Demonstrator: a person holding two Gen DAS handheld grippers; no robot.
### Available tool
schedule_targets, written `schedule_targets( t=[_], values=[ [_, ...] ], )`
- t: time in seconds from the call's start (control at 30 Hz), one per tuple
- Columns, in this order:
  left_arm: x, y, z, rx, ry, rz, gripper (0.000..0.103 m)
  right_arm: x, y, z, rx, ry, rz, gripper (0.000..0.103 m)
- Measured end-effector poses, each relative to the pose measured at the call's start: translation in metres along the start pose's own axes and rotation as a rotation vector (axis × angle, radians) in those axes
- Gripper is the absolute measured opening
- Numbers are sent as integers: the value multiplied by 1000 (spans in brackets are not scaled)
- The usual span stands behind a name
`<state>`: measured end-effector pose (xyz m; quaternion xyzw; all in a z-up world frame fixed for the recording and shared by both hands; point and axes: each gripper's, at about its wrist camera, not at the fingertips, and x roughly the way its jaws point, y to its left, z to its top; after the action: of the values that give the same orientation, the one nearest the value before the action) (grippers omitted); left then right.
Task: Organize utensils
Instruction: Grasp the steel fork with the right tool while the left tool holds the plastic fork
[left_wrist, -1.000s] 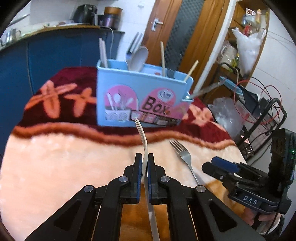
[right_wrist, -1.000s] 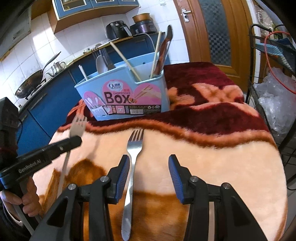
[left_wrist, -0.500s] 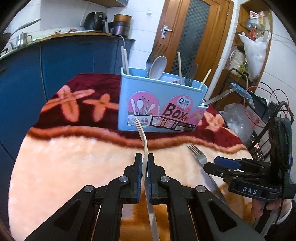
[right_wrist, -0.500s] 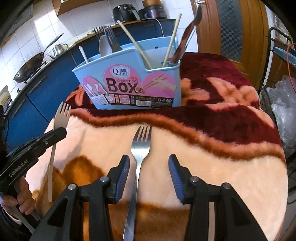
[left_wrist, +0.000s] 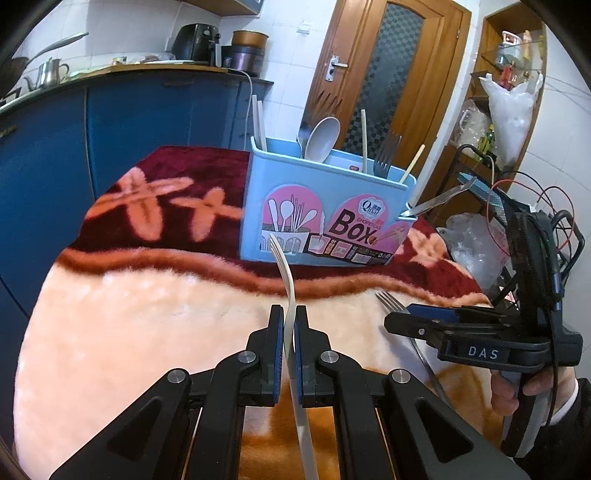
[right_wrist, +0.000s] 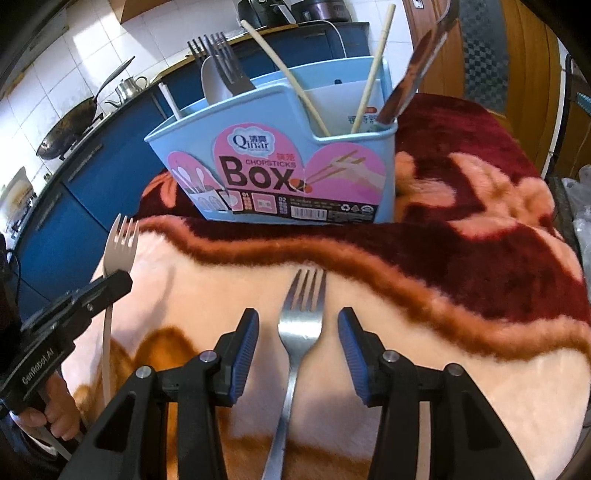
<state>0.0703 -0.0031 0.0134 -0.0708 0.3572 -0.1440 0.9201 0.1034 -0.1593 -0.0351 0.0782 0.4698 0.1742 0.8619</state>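
My left tool (left_wrist: 289, 325) is pressed together on the handle of a pale fork (left_wrist: 286, 280), tines raised toward the box; from the right wrist view that fork (right_wrist: 117, 251) stands clear above the blanket. My right tool (right_wrist: 295, 334) has its jaws closing, blue ribbed pads either side of a steel fork (right_wrist: 301, 321) but not touching it. That fork lies flat on the blanket, tines toward the box, handle running back under the tool.

Nothing stands between either fork and the light blue plastic utensil box (left_wrist: 325, 218), which sits on the dark red part of the plush blanket (left_wrist: 129, 332) covering the bench. The blanket is fuzzy, peach in front with a brown wavy band, maroon with peach flower shapes behind.

The box is rectangular with rounded corners and pink labels reading "Box". Its larger compartment holds a pale spoon (left_wrist: 323, 138), dark forks (right_wrist: 221, 62) and white sticks. The smaller end compartment holds wooden chopsticks (right_wrist: 371, 74) and a steel utensil with a dark handle (right_wrist: 410, 85), all leaning outward.

Behind stand blue kitchen cabinets (left_wrist: 55, 155) with a kettle (left_wrist: 50, 72) and appliances on top, a wok (right_wrist: 70, 125) to the left, a wooden door (left_wrist: 384, 74), and to the right a black wire rack (left_wrist: 491, 192) with plastic bags and red cables. A hand (left_wrist: 517, 387) grips the right tool's handle.
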Motion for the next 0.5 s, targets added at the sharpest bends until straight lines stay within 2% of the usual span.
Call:
schedule_targets(
  t=[0.03, 0.1, 0.3, 0.5],
  values=[
    [0, 0, 0, 0, -1, 0, 5, 0, 0, 0, 2, -1, -4, 36],
    [-2, 1, 1, -2, -6, 0, 5, 0, -1, -1, 2, -1, -7, 28],
    [-5, 1, 2, -3, -15, 2, 5, -6, 0, -3, 37, -18, 73, 26],
    [-11, 2, 6, -15, -45, -16, 5, -22, 5, -8, 40, -101, 130, 26]
  ],
)
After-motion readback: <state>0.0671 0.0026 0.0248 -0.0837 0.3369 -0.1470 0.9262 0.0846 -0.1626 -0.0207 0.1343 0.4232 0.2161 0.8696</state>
